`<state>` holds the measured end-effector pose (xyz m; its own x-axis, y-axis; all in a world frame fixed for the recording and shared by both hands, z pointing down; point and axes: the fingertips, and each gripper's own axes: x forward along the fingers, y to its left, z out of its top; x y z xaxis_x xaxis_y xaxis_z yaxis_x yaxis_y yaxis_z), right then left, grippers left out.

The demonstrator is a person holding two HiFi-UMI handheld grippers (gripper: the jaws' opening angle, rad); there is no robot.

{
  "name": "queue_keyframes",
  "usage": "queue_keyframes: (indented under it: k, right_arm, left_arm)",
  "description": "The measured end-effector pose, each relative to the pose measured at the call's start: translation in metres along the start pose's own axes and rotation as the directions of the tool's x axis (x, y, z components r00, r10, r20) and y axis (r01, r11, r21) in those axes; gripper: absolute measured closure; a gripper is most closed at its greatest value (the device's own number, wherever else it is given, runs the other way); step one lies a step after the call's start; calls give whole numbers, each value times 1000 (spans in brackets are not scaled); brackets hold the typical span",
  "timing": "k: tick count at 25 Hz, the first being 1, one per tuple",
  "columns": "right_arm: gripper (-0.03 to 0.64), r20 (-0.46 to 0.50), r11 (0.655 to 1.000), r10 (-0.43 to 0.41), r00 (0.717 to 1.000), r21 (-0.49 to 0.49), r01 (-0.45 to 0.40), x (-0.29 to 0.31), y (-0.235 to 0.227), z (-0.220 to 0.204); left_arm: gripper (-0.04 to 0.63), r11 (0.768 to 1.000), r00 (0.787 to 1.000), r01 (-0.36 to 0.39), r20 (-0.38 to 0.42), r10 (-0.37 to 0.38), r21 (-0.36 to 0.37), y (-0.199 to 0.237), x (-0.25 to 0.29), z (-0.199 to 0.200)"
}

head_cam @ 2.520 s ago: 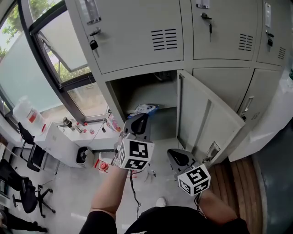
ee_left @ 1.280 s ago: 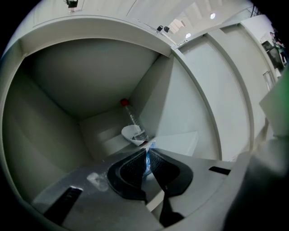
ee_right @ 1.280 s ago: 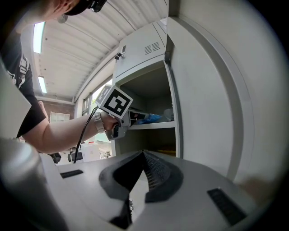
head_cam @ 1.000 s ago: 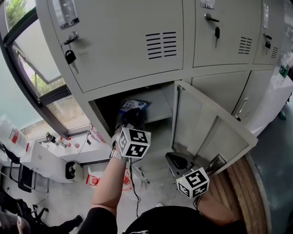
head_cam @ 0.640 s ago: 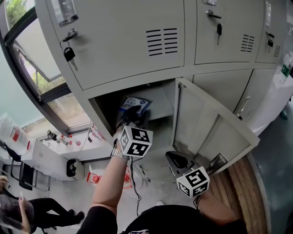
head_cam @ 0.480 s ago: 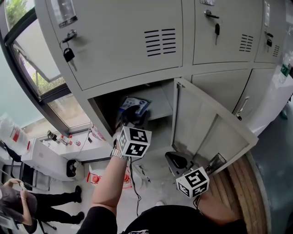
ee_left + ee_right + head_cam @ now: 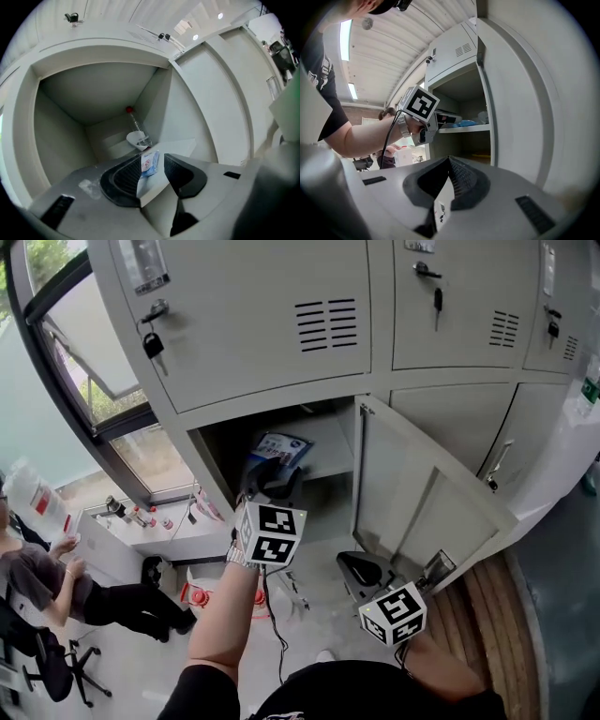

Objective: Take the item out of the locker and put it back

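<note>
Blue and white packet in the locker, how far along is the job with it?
Done, it seems: the blue and white packet lies on the grey locker shelf, released. In hand: the left gripper sits at the shelf, its jaws just opened, the packet between them but not pressed. The right gripper is shut and empty beside the open locker door. Left: probably drawing the left gripper out.

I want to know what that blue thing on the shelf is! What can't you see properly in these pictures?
- Blue packet: its print is too small and blurry to read in the left gripper view, and tiny in the head view.
- Bottle standing at the back: its label is too small to read, and it shows only in the left gripper view.
- Seated person: in the head view, cut off by the left edge.
</note>
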<state>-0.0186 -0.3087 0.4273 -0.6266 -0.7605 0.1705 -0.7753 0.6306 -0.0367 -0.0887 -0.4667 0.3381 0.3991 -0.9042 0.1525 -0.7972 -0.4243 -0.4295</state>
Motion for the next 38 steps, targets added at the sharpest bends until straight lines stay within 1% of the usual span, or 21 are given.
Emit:
queue_keyframes:
  k: [6,11,15,22,26,28,30,33,35,38]
  right_arm:
    - [565,-3,996,82,997,-20,-82,-22,16,-2]
    - [565,-15,986,163,986,-34,-164,-53,31,-8]
    - [565,-26,974,224,974,-38,-225,-82,41,-17]
    - [565,-47,948,315,948,-34,-317,-123,54,-34]
    - [565,-66,934,352,934,-39,-355,-133,66,-44]
    - [565,-62,929,364,929,-38,-367,-135,73,-42]
    - [565,-54,926,374,926,-32,-376,-135,82,-40]
    - [565,-46,924,381,924,-21,-382,-133,99,-38]
    - [565,-46,926,376,926,-14,-377,-131,109,-40]
    - [565,-51,935,355,933,7,-355,-130,123,-45]
  left_arm:
    - [445,996,999,-46,-13,45,-78,-7,-43,-1]
    - [445,985,993,-110,-64,102,-133,-27,-91,-11]
    - [445,972,982,-165,-119,147,-166,-51,-135,-25]
    - [451,936,953,-271,-199,228,-225,-99,-216,-49]
    - [470,910,938,-308,-248,242,-278,-122,-264,-69]
    - [490,897,932,-326,-260,252,-298,-127,-284,-74]
    - [523,887,927,-344,-265,267,-310,-129,-303,-77]
    - [561,881,932,-337,-250,263,-331,-134,-326,-79]
    - [568,881,943,-313,-229,243,-354,-141,-336,-81]
    - [575,873,960,-269,-187,209,-406,-152,-348,-85]
